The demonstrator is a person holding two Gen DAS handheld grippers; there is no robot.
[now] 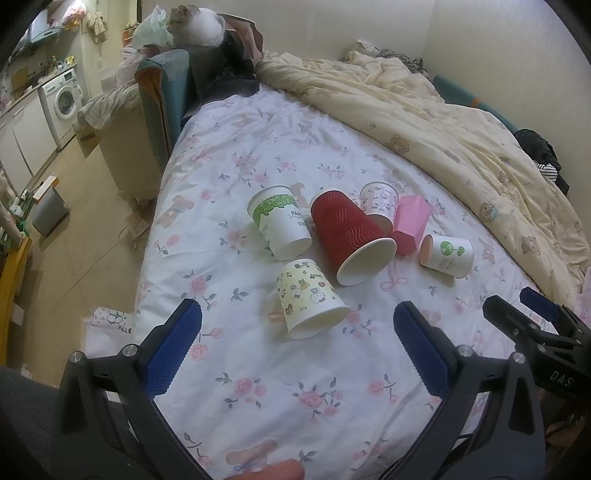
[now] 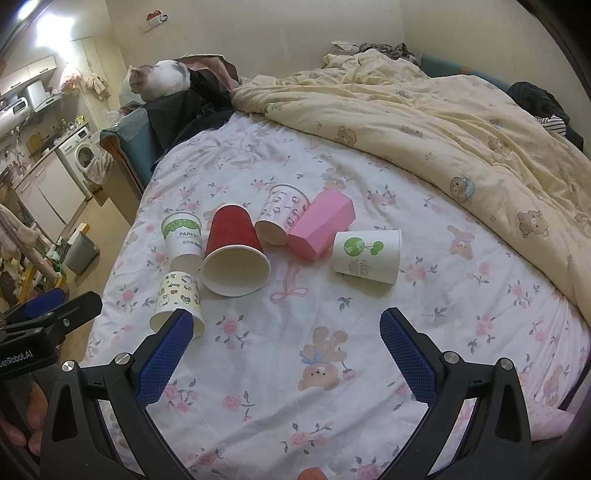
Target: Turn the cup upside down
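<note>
Several paper cups lie on their sides on a floral bedsheet. A large red ribbed cup lies in the middle, mouth toward me. A yellow cartoon cup is nearest. A white cup with green print, a pink cartoon cup, a pink box-shaped cup and a white cup with a green tree lie around it. My left gripper is open and empty, just short of the yellow cup. My right gripper is open and empty.
A cream bear-print duvet is bunched along the far and right side of the bed. A cat sits on dark clothes at the far left corner. The bed's left edge drops to the floor with a bin.
</note>
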